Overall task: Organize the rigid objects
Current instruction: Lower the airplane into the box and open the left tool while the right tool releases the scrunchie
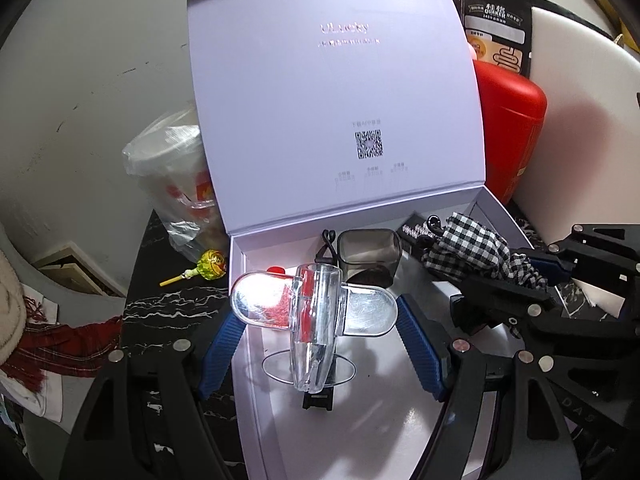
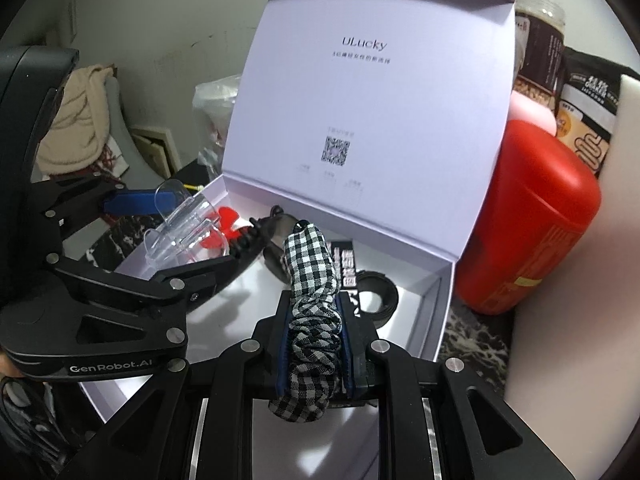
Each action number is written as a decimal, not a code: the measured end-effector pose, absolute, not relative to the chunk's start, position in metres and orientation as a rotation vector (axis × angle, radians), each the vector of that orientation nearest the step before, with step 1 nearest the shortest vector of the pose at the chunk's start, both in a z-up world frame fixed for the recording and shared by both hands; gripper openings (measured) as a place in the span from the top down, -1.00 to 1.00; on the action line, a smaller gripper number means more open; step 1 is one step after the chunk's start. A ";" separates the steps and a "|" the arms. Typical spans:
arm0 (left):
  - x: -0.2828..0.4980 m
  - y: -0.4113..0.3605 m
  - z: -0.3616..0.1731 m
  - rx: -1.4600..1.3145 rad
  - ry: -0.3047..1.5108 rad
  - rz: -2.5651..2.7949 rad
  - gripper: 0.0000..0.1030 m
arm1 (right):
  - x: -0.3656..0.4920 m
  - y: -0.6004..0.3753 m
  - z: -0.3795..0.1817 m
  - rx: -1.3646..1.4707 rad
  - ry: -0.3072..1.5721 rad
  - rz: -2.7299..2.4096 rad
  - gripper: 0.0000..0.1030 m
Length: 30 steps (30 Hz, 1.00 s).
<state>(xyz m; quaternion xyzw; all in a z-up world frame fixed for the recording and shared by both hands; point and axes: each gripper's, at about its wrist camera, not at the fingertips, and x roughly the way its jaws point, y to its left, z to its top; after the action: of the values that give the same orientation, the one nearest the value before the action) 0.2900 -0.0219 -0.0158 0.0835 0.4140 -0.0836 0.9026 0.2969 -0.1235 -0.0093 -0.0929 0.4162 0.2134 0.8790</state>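
Observation:
A white gift box (image 1: 256,360) stands open on the table, its lid (image 1: 332,92) upright behind it. My left gripper (image 1: 318,312) is shut on a clear plastic winged piece (image 1: 320,320), with a blue pad against each wing end, just above the box floor. From the right wrist view the same clear piece (image 2: 180,224) hangs at the box's left side. My right gripper (image 2: 314,300) is shut on a black-and-white checked fabric band (image 2: 312,320), held over the box's right half. Dark sunglasses (image 1: 368,256), a small red item (image 2: 224,216) and a black ring (image 2: 376,300) lie inside.
A red canister (image 2: 532,232) stands against the box's right wall, with a jar (image 2: 540,40) and a black food bag (image 1: 496,36) behind it. A bagged cup (image 1: 172,176) and a lollipop (image 1: 208,268) sit left of the box on the dark marbled table (image 1: 168,304).

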 end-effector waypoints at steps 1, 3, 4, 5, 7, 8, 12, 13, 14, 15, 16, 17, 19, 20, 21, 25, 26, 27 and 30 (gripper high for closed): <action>0.291 -0.022 -0.017 0.174 0.859 -0.173 -0.46 | 0.297 -0.123 -0.010 -0.195 0.869 0.447 0.62; 0.291 -0.022 -0.019 0.178 0.865 -0.172 -0.46 | 0.297 -0.124 -0.011 -0.198 0.871 0.451 0.62; 0.292 -0.023 -0.020 0.178 0.869 -0.172 -0.46 | 0.297 -0.123 -0.012 -0.200 0.873 0.453 0.62; 0.292 -0.023 -0.021 0.179 0.873 -0.172 -0.46 | 0.297 -0.123 -0.013 -0.203 0.875 0.454 0.62; 0.293 -0.024 -0.023 0.182 0.882 -0.172 -0.46 | 0.297 -0.122 -0.014 -0.209 0.882 0.459 0.62; 0.294 -0.024 -0.024 0.184 0.888 -0.172 -0.46 | 0.297 -0.122 -0.016 -0.214 0.889 0.459 0.62; 0.297 -0.026 -0.029 0.188 0.914 -0.170 -0.46 | 0.299 -0.122 -0.021 -0.227 0.905 0.449 0.61; 0.299 -0.026 -0.031 0.186 0.924 -0.170 -0.46 | 0.299 -0.122 -0.020 -0.225 0.909 0.452 0.61; 0.300 -0.026 -0.033 0.183 0.939 -0.177 -0.46 | 0.299 -0.123 -0.020 -0.218 0.910 0.453 0.61; 0.301 -0.026 -0.035 0.178 0.950 -0.183 -0.46 | 0.300 -0.123 -0.020 -0.215 0.913 0.452 0.61; 0.303 -0.026 -0.037 0.172 0.962 -0.187 -0.46 | 0.300 -0.123 -0.020 -0.219 0.912 0.453 0.61; 0.304 -0.027 -0.039 0.169 0.974 -0.190 -0.46 | 0.300 -0.123 -0.020 -0.223 0.912 0.456 0.61; 0.306 -0.025 -0.040 0.169 0.972 -0.194 -0.46 | 0.300 -0.124 -0.020 -0.220 0.913 0.458 0.60; 0.307 -0.024 -0.040 0.171 0.975 -0.190 -0.46 | 0.300 -0.124 -0.020 -0.218 0.913 0.459 0.60; 0.308 -0.024 -0.041 0.168 0.980 -0.190 -0.46 | 0.300 -0.124 -0.021 -0.218 0.913 0.459 0.60; 0.311 -0.021 -0.042 0.142 1.001 -0.199 -0.46 | 0.299 -0.124 -0.020 -0.219 0.914 0.456 0.60; 0.311 -0.020 -0.042 0.134 1.004 -0.203 -0.46 | 0.299 -0.124 -0.020 -0.219 0.913 0.457 0.60; 0.312 -0.017 -0.042 0.128 1.003 -0.209 -0.46 | 0.299 -0.122 -0.021 -0.219 0.913 0.456 0.60; 0.314 -0.010 -0.044 0.116 0.999 -0.217 -0.46 | 0.299 -0.122 -0.020 -0.218 0.914 0.458 0.59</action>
<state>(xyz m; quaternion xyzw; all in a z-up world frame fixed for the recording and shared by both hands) 0.3136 -0.0101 -0.0441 0.0554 0.4779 -0.1038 0.8705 0.2988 -0.1222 -0.0200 -0.1040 0.4365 0.2187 0.8665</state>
